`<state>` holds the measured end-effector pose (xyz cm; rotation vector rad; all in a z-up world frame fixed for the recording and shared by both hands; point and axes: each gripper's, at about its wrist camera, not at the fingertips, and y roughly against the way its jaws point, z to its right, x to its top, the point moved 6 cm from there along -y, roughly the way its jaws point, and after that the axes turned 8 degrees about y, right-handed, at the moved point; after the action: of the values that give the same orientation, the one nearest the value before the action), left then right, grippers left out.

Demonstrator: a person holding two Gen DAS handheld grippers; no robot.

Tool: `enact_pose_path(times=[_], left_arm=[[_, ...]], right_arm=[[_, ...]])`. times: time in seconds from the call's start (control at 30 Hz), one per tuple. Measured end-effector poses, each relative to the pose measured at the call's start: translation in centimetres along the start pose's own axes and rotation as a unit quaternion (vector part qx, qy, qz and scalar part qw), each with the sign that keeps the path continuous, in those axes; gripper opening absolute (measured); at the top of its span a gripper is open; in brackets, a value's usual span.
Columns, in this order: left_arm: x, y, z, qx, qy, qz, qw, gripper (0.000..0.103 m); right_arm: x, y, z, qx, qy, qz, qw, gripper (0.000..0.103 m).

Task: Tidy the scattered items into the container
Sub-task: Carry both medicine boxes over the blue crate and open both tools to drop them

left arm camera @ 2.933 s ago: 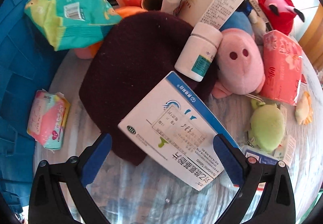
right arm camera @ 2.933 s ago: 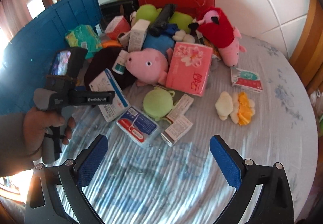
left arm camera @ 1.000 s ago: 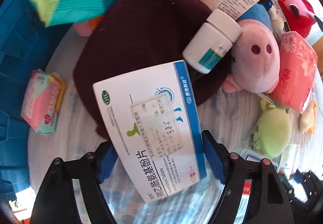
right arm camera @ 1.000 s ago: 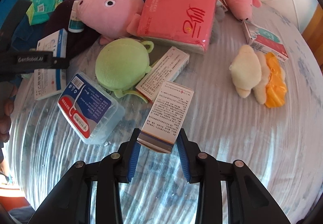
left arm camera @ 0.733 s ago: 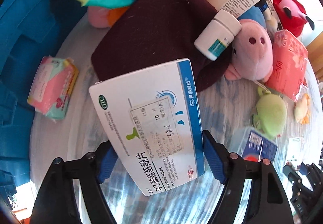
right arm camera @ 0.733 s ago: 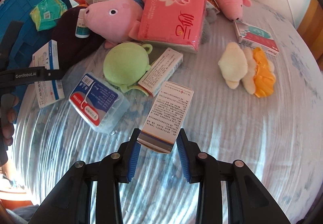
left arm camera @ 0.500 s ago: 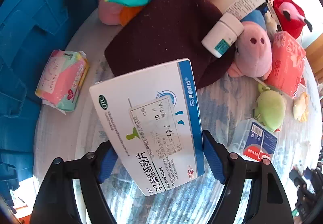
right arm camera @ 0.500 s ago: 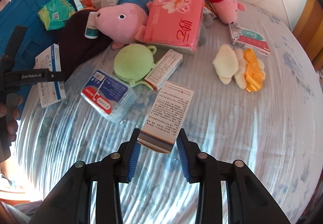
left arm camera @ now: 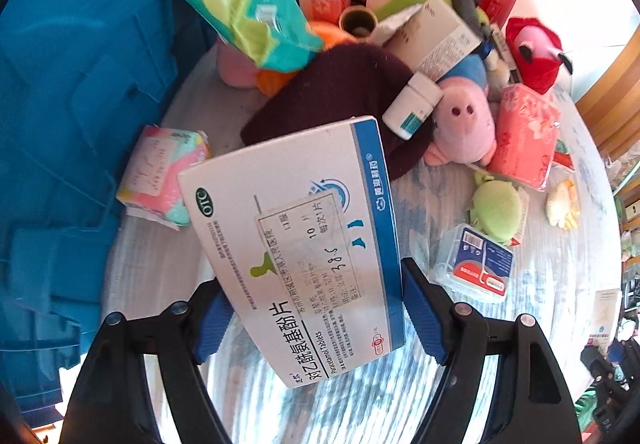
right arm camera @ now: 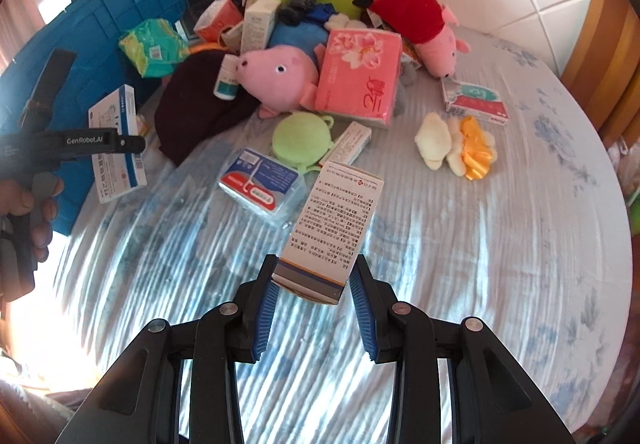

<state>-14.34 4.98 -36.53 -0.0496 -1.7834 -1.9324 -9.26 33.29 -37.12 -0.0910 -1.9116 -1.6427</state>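
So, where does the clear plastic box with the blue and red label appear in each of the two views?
Left wrist view: the clear plastic box with the blue and red label lies at the right, below the round green pouch.
Right wrist view: the box lies left of centre, again beside the pouch.
Shared landmark: the pink pig plush.
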Motion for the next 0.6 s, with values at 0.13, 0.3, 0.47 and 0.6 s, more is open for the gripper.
enact_pose_path(times=[0.13, 0.3, 0.47, 0.6], left_arm=[[2.1, 0.7, 1.7, -0.005, -0.021, 0.031, 0.9993, 0.076], [4.1, 4.8, 1.9, -0.016, -0.048, 0.080, 0.9955, 0.076], [5.7, 10.0, 1.7, -0.023, -0.069, 0.125, 0.9895, 0.076], [7.2, 13.4, 1.2, -0.040, -0.075, 0.155, 0.9843, 0.076]], right_arm=[[0.9, 3.0, -0.3, -0.003, -0.006, 0.027, 1.000, 0.035], [3.0, 7.7, -1.5, -0.002, 0.003, 0.074, 0.997, 0.035], [5.8, 12.2, -3.7, 0.008, 0.022, 0.122, 0.992, 0.035], [8.0, 14.8, -5.9, 0.014, 0.039, 0.150, 0.988, 0.035]])
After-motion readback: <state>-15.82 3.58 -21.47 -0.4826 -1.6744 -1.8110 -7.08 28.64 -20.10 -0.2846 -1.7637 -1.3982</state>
